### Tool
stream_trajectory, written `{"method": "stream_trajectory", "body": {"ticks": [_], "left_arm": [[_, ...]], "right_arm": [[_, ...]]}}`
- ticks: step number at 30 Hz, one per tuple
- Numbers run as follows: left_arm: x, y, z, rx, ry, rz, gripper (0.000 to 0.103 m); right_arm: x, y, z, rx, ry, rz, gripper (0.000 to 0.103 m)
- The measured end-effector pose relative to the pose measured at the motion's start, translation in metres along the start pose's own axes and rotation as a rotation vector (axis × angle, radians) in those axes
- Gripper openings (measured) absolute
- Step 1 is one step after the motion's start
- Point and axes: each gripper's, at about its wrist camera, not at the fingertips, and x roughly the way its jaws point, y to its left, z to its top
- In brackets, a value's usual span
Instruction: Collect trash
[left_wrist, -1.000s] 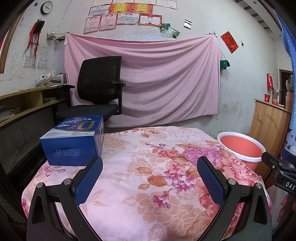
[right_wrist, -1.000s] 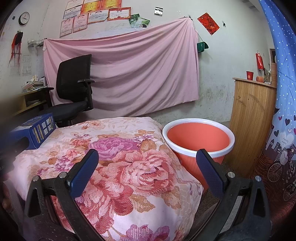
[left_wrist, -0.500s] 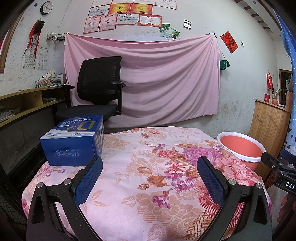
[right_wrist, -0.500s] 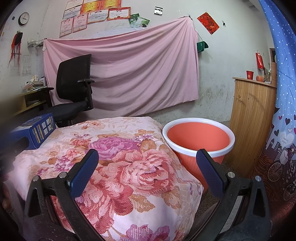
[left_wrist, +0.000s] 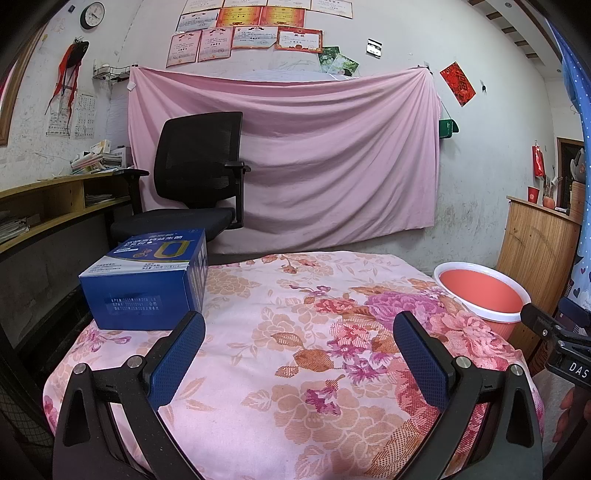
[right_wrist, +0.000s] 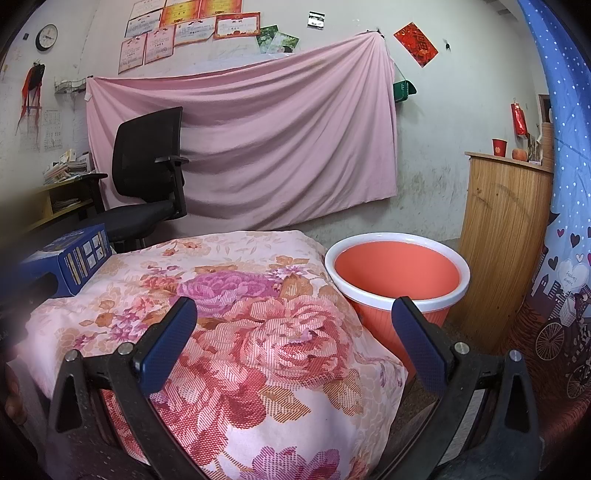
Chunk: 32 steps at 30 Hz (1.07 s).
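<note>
Left wrist view: left tool (left_wrist: 297, 325) held low over the near edge of the surface (left_wrist: 258, 369), which is draped in a pink floral cloth. Both blue-padded fingers (left_wrist: 177, 360) spread wide, nothing between them. Blue box (left_wrist: 144, 282) sits on the far-left corner of the surface, upright on its broad face, printed top facing up; it lies just beyond the left finger, apart from it. Bin (left_wrist: 484, 295), orange with a white rim, stands on the floor just past the right edge of the surface. Part of the right tool's body shows at the right border of this view, below the bin.

Right wrist view: right tool (right_wrist: 293, 319) also held low at the near edge of the surface (right_wrist: 229, 332), toward its right corner. Fingers (right_wrist: 166, 343) wide apart, gripping nothing. Bin (right_wrist: 397, 273) lies ahead and right, close against the draped cloth edge; its interior looks empty from this angle. Box (right_wrist: 74, 258) at far left of the surface, well apart from this tool, partly blurred at the frame edge.

Background: black chair (left_wrist: 199, 173) behind the surface, pink sheet (left_wrist: 314, 155) hung on the wall, wooden cabinet (right_wrist: 506, 221) to the right of the bin.
</note>
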Motion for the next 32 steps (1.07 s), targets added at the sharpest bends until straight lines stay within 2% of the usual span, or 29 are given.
{"method": "stream_trajectory", "body": {"ticks": [13,32], "left_arm": [[0.002,0.006,0.001,-0.011,0.012,-0.011,0.1],[0.0,0.014,0.002,-0.001,-0.007,0.019,0.1]], "right_arm": [[-0.001,0.001,0.0,0.0,0.001,0.0,0.103],[-0.002,0.003,-0.002,0.002,0.004,0.0,0.103]]}}
